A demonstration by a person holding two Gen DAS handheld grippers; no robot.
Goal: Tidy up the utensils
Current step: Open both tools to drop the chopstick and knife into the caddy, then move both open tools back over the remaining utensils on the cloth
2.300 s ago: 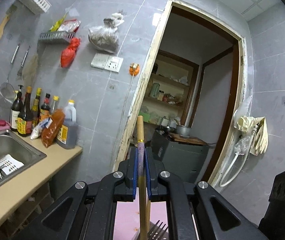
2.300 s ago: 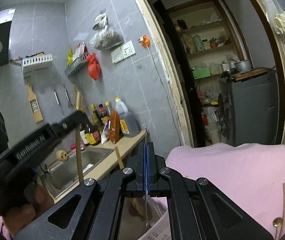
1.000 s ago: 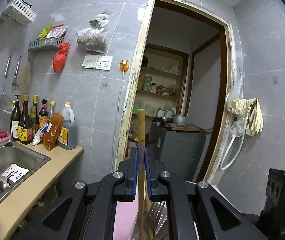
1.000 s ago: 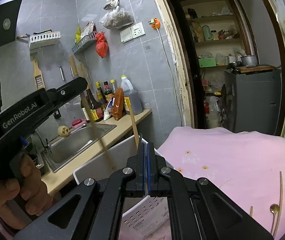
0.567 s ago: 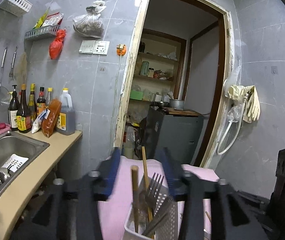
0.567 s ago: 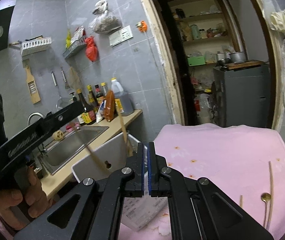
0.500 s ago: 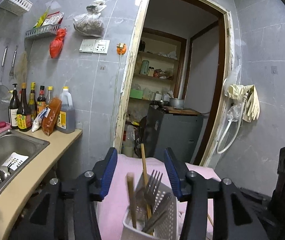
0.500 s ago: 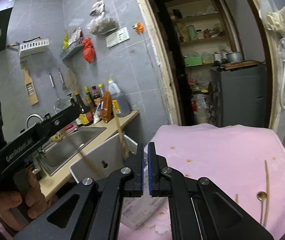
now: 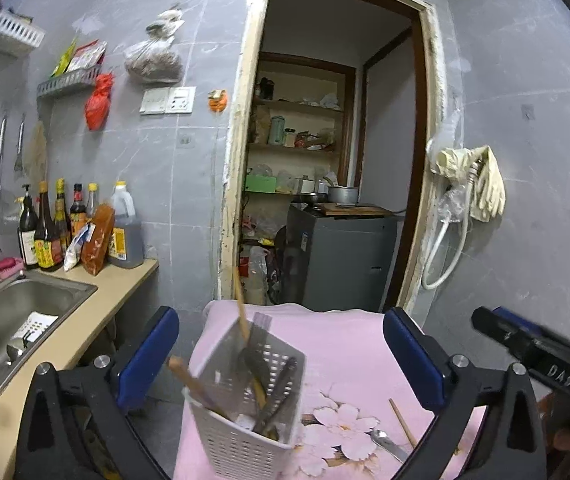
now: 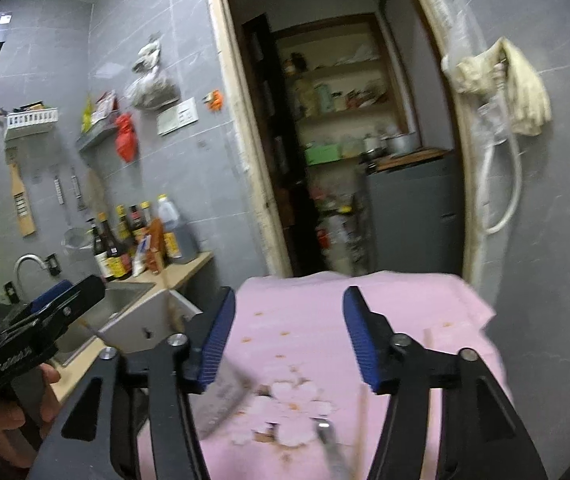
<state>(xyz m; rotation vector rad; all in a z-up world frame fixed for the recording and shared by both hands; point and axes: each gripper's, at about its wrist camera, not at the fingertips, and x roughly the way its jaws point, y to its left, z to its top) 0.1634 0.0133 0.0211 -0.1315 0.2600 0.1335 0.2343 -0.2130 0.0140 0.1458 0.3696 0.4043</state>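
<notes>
We hold the left claw point(image 9: 281, 356) with its two blue pads spread wide apart and nothing between them. Below and between them, a white perforated utensil basket point(image 9: 241, 436) stands tilted on the pink cloth-covered table point(image 9: 349, 348). In it we count one metal fork point(image 9: 260, 322) with tines up, one long wooden chopstick point(image 9: 241, 304) leaning against the fork, one wooden handle point(image 9: 193, 380) slanting out at the basket's left rim, and some dark utensils point(image 9: 281, 396) that we cannot tell apart or count.

To the right of the basket, on the flower print, one spoon point(image 9: 387, 442) and one wooden chopstick point(image 9: 401, 420) lie on the cloth, near each other.

The right claw point(image 10: 289, 344) is also parted, its two blue pads well apart and empty, hovering over the pink table point(image 10: 417, 304). Under it the view is blurred, but we make out one spoon point(image 10: 327, 436) and one upright-looking wooden stick point(image 10: 361, 420) on the cloth, and part of the white basket point(image 10: 153, 320) to the left.

Beside the table, a counter with one steel sink point(image 9: 25, 308) carries a row of six or so sauce bottles point(image 9: 57, 228) against the grey tiled wall.
</notes>
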